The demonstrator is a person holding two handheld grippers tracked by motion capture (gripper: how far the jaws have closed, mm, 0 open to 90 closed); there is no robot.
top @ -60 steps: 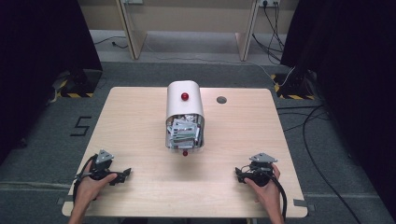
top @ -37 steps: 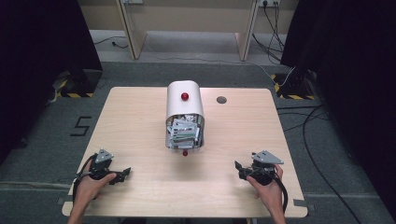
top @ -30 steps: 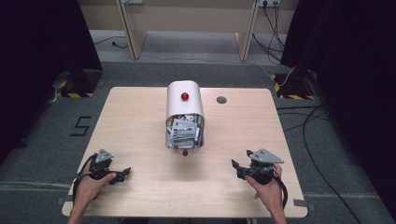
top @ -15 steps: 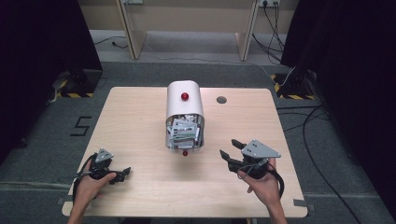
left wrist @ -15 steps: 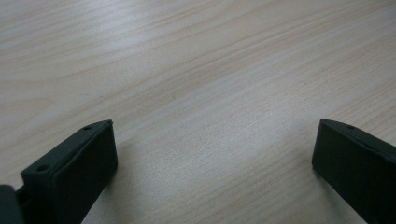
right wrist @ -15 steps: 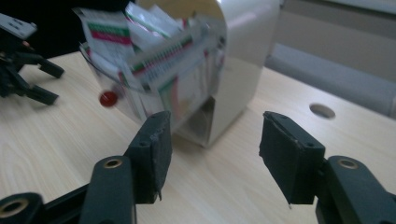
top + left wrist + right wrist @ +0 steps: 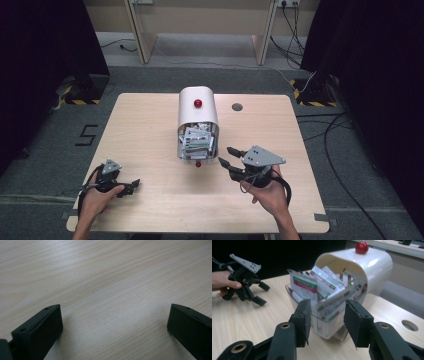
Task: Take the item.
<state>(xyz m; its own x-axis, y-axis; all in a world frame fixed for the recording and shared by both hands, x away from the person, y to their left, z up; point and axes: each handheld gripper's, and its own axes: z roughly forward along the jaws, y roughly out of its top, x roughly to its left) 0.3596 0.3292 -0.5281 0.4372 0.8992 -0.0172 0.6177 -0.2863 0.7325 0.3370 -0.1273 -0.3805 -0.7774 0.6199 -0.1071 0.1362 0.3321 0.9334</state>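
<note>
My right gripper (image 7: 227, 156) hangs just right of the white sachet box's (image 7: 198, 112) open mouth, jaws closing but gripping nothing; my left gripper (image 7: 135, 184) rests gaping, well apart from it.

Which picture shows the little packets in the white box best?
The right gripper view: the packets stand close up, their red and green print visible inside the white box. The high view shows them small and from above. The left gripper view looks at the bare table.
</note>
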